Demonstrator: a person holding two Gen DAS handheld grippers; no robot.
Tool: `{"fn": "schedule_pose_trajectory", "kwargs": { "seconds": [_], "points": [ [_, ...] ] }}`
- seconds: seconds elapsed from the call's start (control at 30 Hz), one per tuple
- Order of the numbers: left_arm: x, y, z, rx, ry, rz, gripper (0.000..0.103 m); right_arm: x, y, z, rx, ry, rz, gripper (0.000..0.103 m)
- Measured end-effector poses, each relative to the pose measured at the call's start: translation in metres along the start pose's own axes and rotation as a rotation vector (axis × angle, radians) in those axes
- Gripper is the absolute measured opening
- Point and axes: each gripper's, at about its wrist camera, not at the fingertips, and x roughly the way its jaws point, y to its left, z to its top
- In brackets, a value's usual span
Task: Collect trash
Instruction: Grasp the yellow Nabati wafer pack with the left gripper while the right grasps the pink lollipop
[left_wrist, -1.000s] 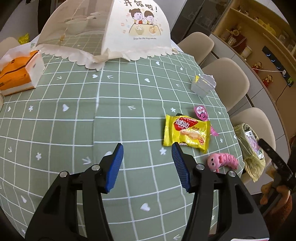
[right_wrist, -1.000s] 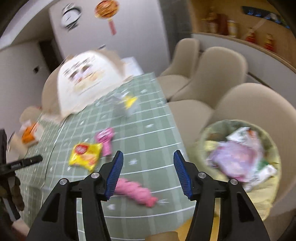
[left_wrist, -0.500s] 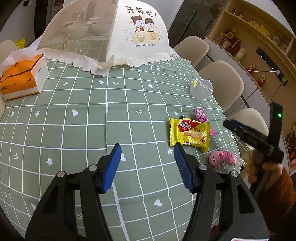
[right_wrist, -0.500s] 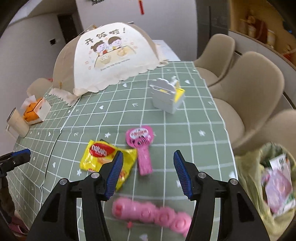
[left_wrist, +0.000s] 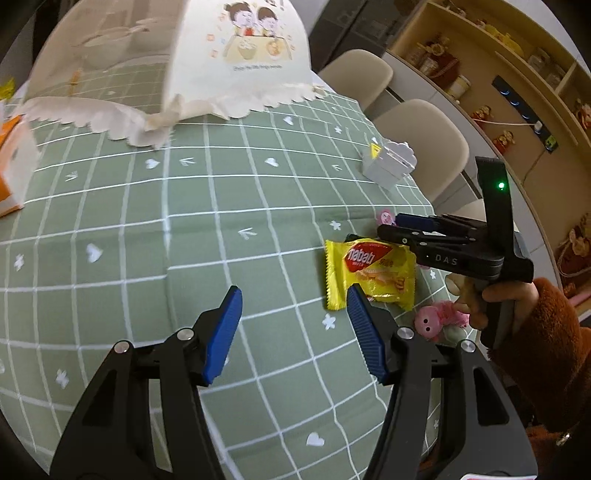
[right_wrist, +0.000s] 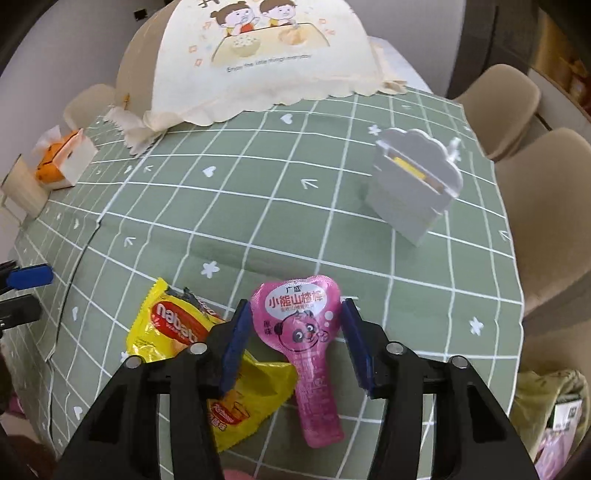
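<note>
We see beige chairs (right_wrist: 546, 206) beside our green checked tablecloth (left_wrist: 184, 229) and wooden shelves (left_wrist: 517, 74) behind.

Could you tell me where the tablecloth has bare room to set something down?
The widest bare patch lies between the food cover, the tissue box and the yellow wafer packet. The near right edge is crowded: packet, pink lollipop wrapper, pink caterpillar toy.

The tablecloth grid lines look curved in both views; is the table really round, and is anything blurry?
Left wrist view: fisheye bending bows the tablecloth grid; the food cover is smeared. Right wrist view: same bowing, the pink wrapper print sharp, edges softer. The table's shape cannot be told.
</note>
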Motion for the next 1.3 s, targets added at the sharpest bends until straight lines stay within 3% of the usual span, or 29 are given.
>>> {"fn": "schedule_pose_trajectory", "kwargs": {
  "seconds": [0.2, 0.4, 0.53, 0.7, 0.93, 1.0, 1.2, 1.3],
  "points": [
    [0.032, -0.023, 0.019, 0.123, 0.031, -0.086, 0.056, -0.047, -0.016, -0.012, 0.092, -0.096, -0.060, 0.047],
    [0.077, -0.060, 0.043, 0.328, 0.066, -0.116, 0.056, -0.097, -0.036, -0.046, 0.184, -0.144, -0.091, 0.047],
    [0.102, -0.071, 0.052, 0.389, 0.115, -0.121, 0.056, -0.116, -0.045, -0.071, 0.245, -0.162, -0.121, 0.047],
    [0.108, -0.078, 0.040, 0.431, 0.187, -0.170, 0.056, -0.126, -0.051, -0.095, 0.305, -0.166, -0.135, 0.047],
    [0.093, -0.074, 0.010, 0.423, 0.279, -0.238, 0.056, -0.128, -0.040, -0.108, 0.320, -0.161, -0.132, 0.047],
    [0.085, -0.073, 0.004, 0.406, 0.272, -0.256, 0.056, -0.129, -0.032, -0.111, 0.303, -0.163, -0.138, 0.047],
    [0.082, -0.063, 0.004, 0.283, 0.176, -0.160, 0.056, -0.132, -0.018, -0.118, 0.296, -0.165, -0.141, 0.047],
    [0.087, -0.071, 0.003, 0.286, 0.153, -0.131, 0.056, -0.138, -0.007, -0.122, 0.276, -0.172, -0.160, 0.047]
  ]
}}
